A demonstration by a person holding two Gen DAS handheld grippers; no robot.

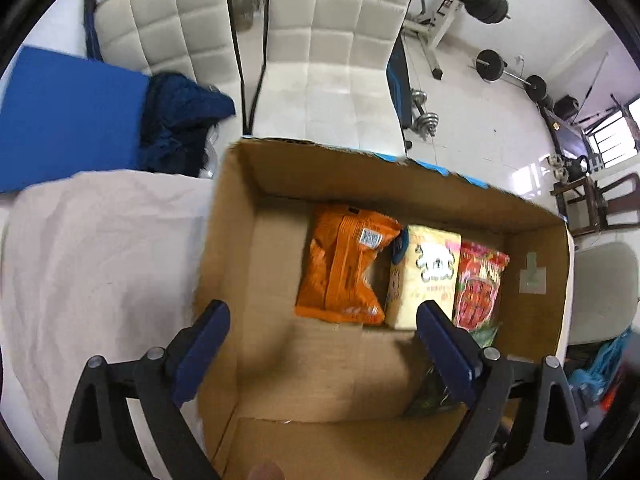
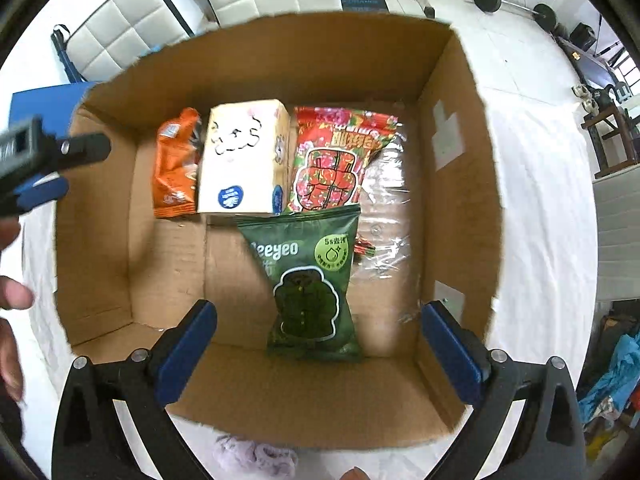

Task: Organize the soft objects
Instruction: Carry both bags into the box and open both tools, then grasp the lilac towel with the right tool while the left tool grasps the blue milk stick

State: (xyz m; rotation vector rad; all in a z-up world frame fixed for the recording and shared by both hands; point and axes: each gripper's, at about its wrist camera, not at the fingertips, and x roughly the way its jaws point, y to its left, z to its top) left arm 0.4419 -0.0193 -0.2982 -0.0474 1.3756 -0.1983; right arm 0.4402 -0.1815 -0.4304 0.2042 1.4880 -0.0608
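Since four soft packs already lie inside the cardboard box (image 2: 460,128), I judge the sorting well along: the orange pouch (image 2: 176,168), the cream tissue pack (image 2: 244,152) and the red floral pack (image 2: 340,160) sit side by side in a row against the box's far wall, and the green pouch (image 2: 312,288) lies in front of them, its top edge touching the red pack and its bottom near the near wall. My right gripper (image 2: 320,354) hangs over the green pouch with its jaws spread wide and nothing between them. My left gripper (image 1: 320,350) is over the box's left wall, jaws likewise spread and empty. What may be left is a pale lilac fabric bundle (image 2: 256,456) just outside the near wall, though I can't tell what it is. For open room, the box floor's near-left corner is bare, as is a strip along the left wall. The right wall is crowded by crinkled clear film (image 2: 388,216). The white cloth (image 1: 100,248) left of the box looks bare. The box walls stand tall, so I'd enter from above.
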